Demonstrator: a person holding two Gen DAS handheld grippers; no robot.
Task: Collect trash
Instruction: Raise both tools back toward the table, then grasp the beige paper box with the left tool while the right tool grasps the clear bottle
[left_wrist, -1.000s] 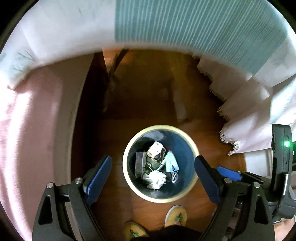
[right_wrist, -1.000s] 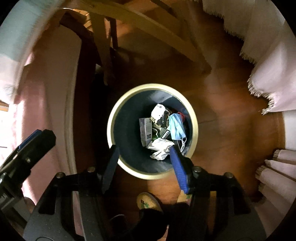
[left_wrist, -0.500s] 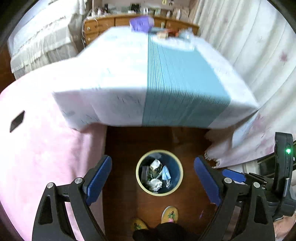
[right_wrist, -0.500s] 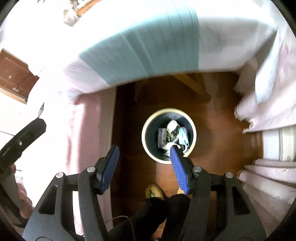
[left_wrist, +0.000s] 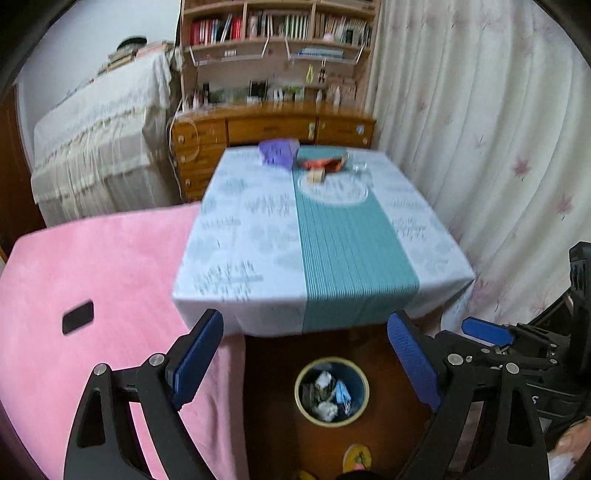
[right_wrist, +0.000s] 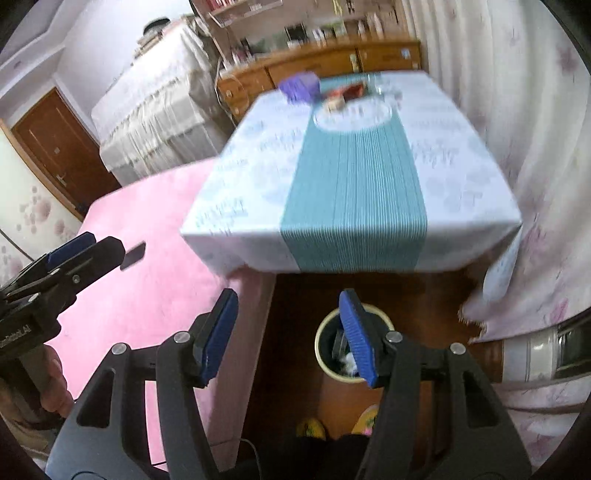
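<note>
The round trash bin (left_wrist: 331, 391), dark blue inside with a pale cream rim, stood on the glossy brown wooden floor (left_wrist: 273, 373) just off the near edge of the bench (left_wrist: 317, 236), and it held crumpled white paper, a light blue face mask and other scraps. The bench was draped in a white printed cloth with a ribbed teal runner (left_wrist: 343, 251) down its middle; at its far edge lay a crumpled purple bag (left_wrist: 279, 152), a reddish packet and a small pale box, all too blurred to tell apart further. A soft pink blanket (left_wrist: 103, 280) covered the bed against the left edge of the bench, with a small flat black rectangle (left_wrist: 77, 316) lying on it. The left gripper (left_wrist: 304, 363) hung high above the floor, its ridged blue jaws spread wide with nothing between them, and the bin showed far below in the gap, nearer the right one. The right gripper (right_wrist: 290, 332) had its jaws apart too, narrower and empty, and the right one overlapped the bin's rim (right_wrist: 325, 350) in that view. Two yellow patterned slippers (right_wrist: 312, 428) showed on the floor beside the bin.
</note>
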